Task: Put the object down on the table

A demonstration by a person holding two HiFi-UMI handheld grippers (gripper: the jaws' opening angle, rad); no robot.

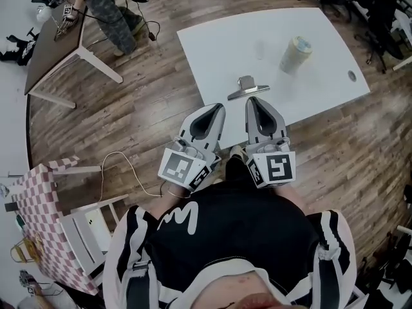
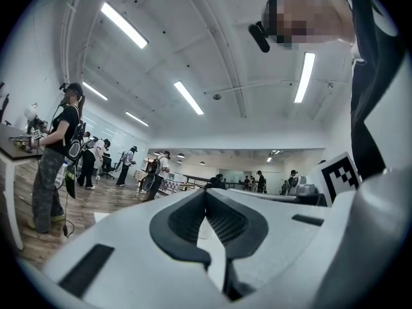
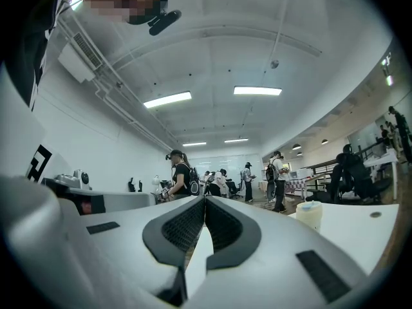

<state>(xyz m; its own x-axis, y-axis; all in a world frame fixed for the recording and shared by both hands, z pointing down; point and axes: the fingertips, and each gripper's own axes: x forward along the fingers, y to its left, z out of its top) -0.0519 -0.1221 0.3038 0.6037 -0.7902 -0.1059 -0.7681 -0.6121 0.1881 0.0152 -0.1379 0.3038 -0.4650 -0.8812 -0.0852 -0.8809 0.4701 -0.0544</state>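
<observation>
On the white table (image 1: 212, 50), close to its near edge, a silvery metal clip (image 1: 247, 87) is seen lying flat; it is judged to be the task's object, so the putting-down appears done, though this cannot be confirmed. Farther back on the tabletop, well apart from the clip, a pale cylinder (image 1: 295, 54) is seen, apparently upright; whether it is a cup or a roll cannot be told. Both tools are held close to the body, short of the table and above the wooden floor (image 1: 161, 108). The left gripper (image 1: 219, 107) is shown with its jaws pressed together and nothing between them, and the right gripper (image 1: 252, 99) is likewise closed on nothing. The chief risk is judged to lie in the clip's place near the edge: if either closed tip is swung forward or low across the tabletop, the clip could be nudged over the rim and dropped to the floor. A wider sweep could tip the cylinder. A pale cable (image 1: 122, 166) is seen looped on the floor at the person's left, and a foot could be caught in it if a step is taken that way.
</observation>
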